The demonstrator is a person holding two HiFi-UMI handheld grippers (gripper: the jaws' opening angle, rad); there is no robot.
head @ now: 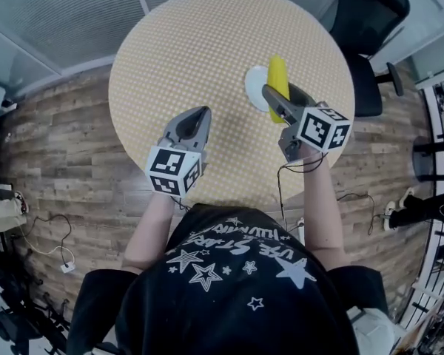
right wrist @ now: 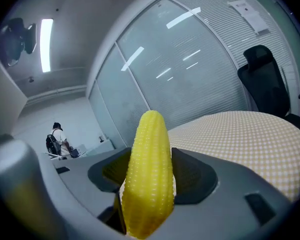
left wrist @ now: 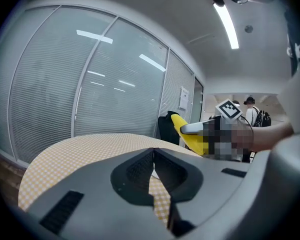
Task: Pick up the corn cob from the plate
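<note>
A yellow corn cob (head: pixel 278 80) sticks up between the jaws of my right gripper (head: pixel 279 100), which is shut on it above a small white plate (head: pixel 254 84) on the round checked table (head: pixel 207 58). In the right gripper view the corn cob (right wrist: pixel 149 176) fills the gap between the jaws, tip pointing up. My left gripper (head: pixel 194 124) hovers over the table's near left part, shut with nothing in it. From the left gripper view the corn cob (left wrist: pixel 187 132) shows at the right, held off the table.
A black office chair (head: pixel 366 28) stands beyond the table's right side. Glass walls with blinds (left wrist: pixel 90 94) surround the room. Cables (head: pixel 44 242) lie on the wooden floor at the left. A person (right wrist: pixel 57 139) stands far off.
</note>
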